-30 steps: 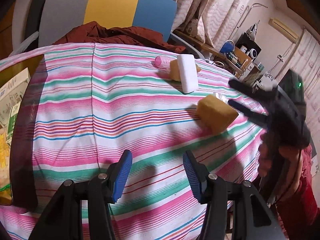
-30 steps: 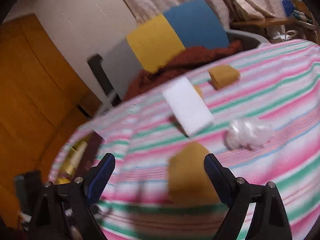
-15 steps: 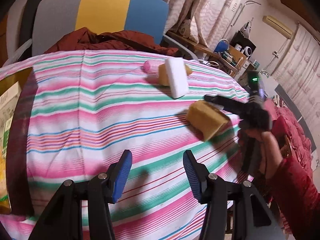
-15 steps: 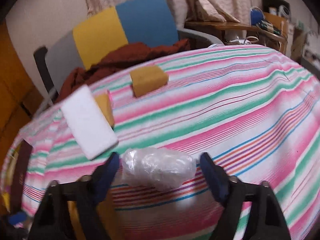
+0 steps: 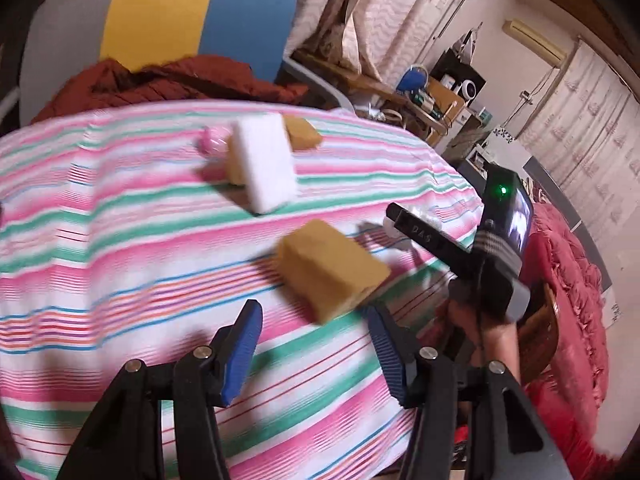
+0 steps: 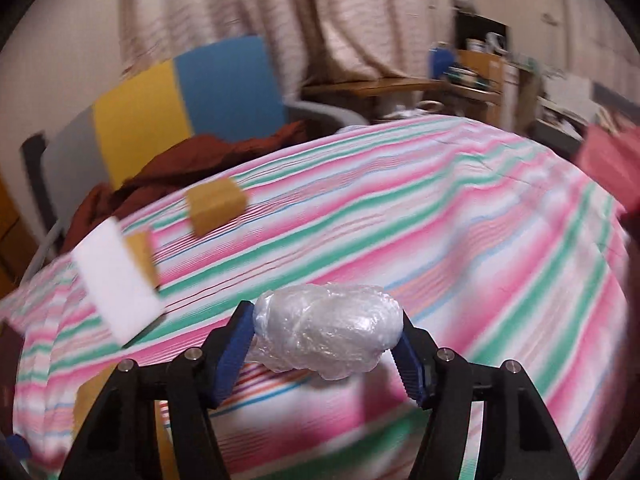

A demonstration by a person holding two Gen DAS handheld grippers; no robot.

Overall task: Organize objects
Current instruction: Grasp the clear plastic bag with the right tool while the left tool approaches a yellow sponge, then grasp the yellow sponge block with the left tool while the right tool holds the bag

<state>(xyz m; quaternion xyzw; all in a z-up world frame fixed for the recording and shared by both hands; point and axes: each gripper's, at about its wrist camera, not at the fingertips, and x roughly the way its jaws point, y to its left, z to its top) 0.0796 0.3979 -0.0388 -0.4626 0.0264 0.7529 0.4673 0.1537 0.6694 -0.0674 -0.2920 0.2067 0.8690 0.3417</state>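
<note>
several things sit scattered on the striped desk (image 5: 120,240), so the sorting looks barely begun. largest is the desk itself, then the chair (image 5: 160,20) at its far side with a rust-red cloth (image 5: 160,84) heaped on it. on the desk, the white block (image 5: 264,164) lies far of centre, leaning over a tan sponge (image 5: 234,168), with a pink thing (image 5: 210,144) at its far left and another tan sponge (image 5: 302,136) just beside its far right corner. a bigger tan sponge (image 5: 332,268) lies nearer, just ahead of the left gripper (image 5: 314,354), whose jaws stand apart with nothing between them.

the one step that looks in hand is the plastic wad (image 6: 328,330): it sits near the right edge of the desk, between the blue pads of the right gripper (image 6: 326,350), whose jaws have just been closing and now press on both ends of it. whether it is off the cloth i cannot tell. everything else looks untouched, and no bin or target spot shows.

motion blur smears both views. the pink thing is too soft to name. in the left view the wad is mostly hidden behind the right gripper's finger. a red blur (image 6: 608,164) at the far right of the right view is cut off and unreadable.
</note>
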